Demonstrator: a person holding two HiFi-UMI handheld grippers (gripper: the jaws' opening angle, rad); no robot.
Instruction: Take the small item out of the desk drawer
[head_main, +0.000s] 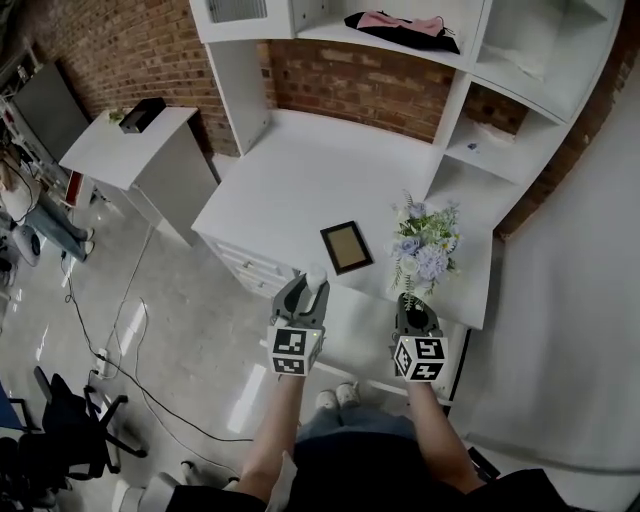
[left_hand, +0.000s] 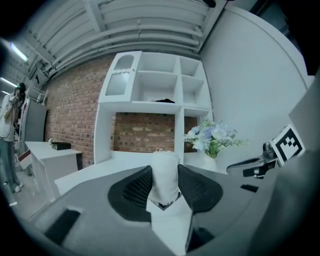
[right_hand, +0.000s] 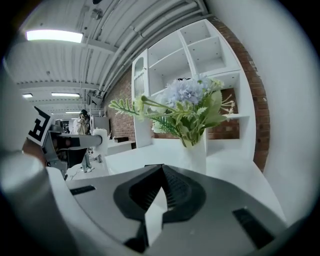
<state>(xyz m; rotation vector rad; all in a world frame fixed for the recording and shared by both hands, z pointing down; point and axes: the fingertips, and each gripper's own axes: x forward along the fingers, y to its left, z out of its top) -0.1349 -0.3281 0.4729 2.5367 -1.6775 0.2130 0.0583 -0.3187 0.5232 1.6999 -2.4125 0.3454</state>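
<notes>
Already past the extraction step, likely: L gripper (head_main: 308, 290) pinches the small white item (left_hand: 165, 172) betw. its pads, clear of the desk (head_main: 330, 150) ahead. R gripper (right_hand: 161, 192) alongside, jaws pressed together, empty. Next prob. needs a gentle set-down.

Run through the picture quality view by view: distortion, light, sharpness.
Head view: sharp, evenly lit, the desk bowed at its edges by the wide lens. Left gripper view: strong fisheye, dark corners, cool dim cast, the small white item sharp. Right gripper view: fisheye too, the ceiling light blown out, the flowers slightly soft.
</notes>
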